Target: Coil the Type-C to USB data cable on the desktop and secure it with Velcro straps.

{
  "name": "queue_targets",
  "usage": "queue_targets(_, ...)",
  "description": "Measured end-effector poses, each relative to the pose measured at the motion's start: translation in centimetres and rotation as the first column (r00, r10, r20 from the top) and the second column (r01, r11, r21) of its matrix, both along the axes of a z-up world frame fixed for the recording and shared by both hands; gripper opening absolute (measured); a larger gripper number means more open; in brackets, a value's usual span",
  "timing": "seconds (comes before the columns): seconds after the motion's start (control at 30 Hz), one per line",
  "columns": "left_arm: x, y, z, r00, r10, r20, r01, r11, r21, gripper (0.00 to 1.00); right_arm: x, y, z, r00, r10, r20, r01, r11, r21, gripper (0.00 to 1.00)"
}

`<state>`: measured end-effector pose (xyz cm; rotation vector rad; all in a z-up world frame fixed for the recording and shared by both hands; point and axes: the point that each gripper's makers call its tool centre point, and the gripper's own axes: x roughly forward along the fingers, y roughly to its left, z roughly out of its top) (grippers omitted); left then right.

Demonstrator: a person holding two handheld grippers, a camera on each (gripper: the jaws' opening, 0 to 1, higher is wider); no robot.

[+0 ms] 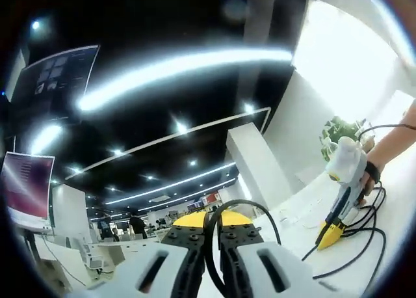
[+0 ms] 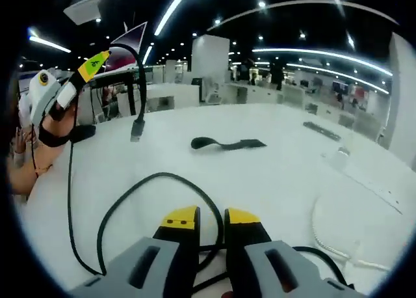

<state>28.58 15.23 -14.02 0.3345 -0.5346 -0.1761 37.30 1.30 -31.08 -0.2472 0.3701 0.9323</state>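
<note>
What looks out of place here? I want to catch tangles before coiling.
Nothing is damaged. The black cable sprawls in loose loops on the white desktop, one plug end dangling from the left gripper. The Velcro strap lies apart, unused.

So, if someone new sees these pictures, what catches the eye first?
The thin black data cable looping across the white desktop, one end lifted by the left tool. Near the middle lies a black Velcro strap. The right tool presses the cable down.
</note>
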Motion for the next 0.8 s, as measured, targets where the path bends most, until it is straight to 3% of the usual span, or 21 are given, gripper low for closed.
queue_targets(0.07,0.1,0.0,-0.1,1.0,0.004,-0.004,-0.004,1.0,0.008,0.06,0.2,0.3,-0.1,0.999,-0.02,0.043,0.022,0.999,-0.045,0.14)
queue_targets(0.13,0.1,0.0,-0.2,1.0,0.007,-0.003,-0.007,1.0,0.012,0.06,-0.2,0.8,-0.2,0.999,-0.038,0.019,0.039,0.998,-0.05,0.13)
queue_targets(0.23,0.1,0.2,-0.1,1.0,0.01,-0.003,-0.01,1.0,0.005,0.06,-1.1,1.3,-0.2,0.999,-0.019,0.033,0.021,0.998,-0.053,0.13)
queue_targets(0.43,0.2,0.6,-0.1,1.0,0.017,-0.006,-0.017,1.0,-0.013,0.06,-0.3,1.1,0.4,0.983,-0.017,0.18,0.038,0.993,-0.115,0.13)
queue_targets(0.47,0.2,0.7,0.0,1.0,0.019,-0.007,-0.019,1.0,-0.017,0.06,0.1,0.9,1.3,0.976,-0.054,0.212,0.071,0.995,-0.075,0.12)
queue_targets(0.57,0.2,0.8,0.0,1.0,0.02,-0.009,-0.021,0.999,-0.026,0.06,0.7,0.5,2.9,0.98,-0.104,0.171,0.099,0.994,0.037,0.11)
queue_targets(0.63,0.3,0.8,0.0,1.0,0.02,-0.01,-0.02,0.999,-0.029,0.06,0.9,0.2,2.7,0.983,-0.1,0.153,0.099,0.995,0.018,0.11)
queue_targets(0.8,0.4,0.7,-0.2,1.0,0.022,-0.016,-0.022,1.0,-0.021,0.06,0.6,-0.1,0.2,0.993,-0.067,0.1,0.077,0.993,-0.092,0.14)
